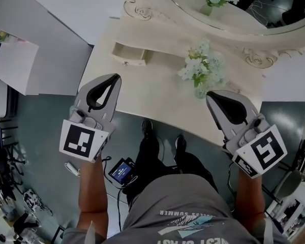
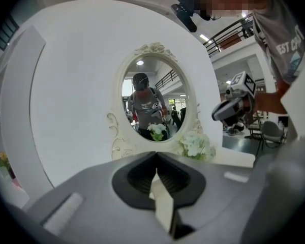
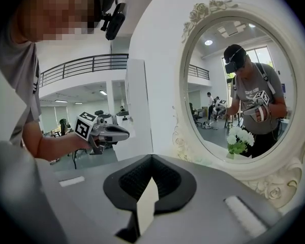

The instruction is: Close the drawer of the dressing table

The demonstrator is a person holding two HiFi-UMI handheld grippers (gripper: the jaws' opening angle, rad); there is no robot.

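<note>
On dressing table, drawer ajar.

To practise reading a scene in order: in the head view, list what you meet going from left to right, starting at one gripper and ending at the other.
left gripper → open drawer → white flowers → right gripper

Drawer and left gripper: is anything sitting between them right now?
Nothing. In the head view only bare tabletop separates the left gripper from the drawer. The flower vase stands off to the right, clear of that stretch.
</note>
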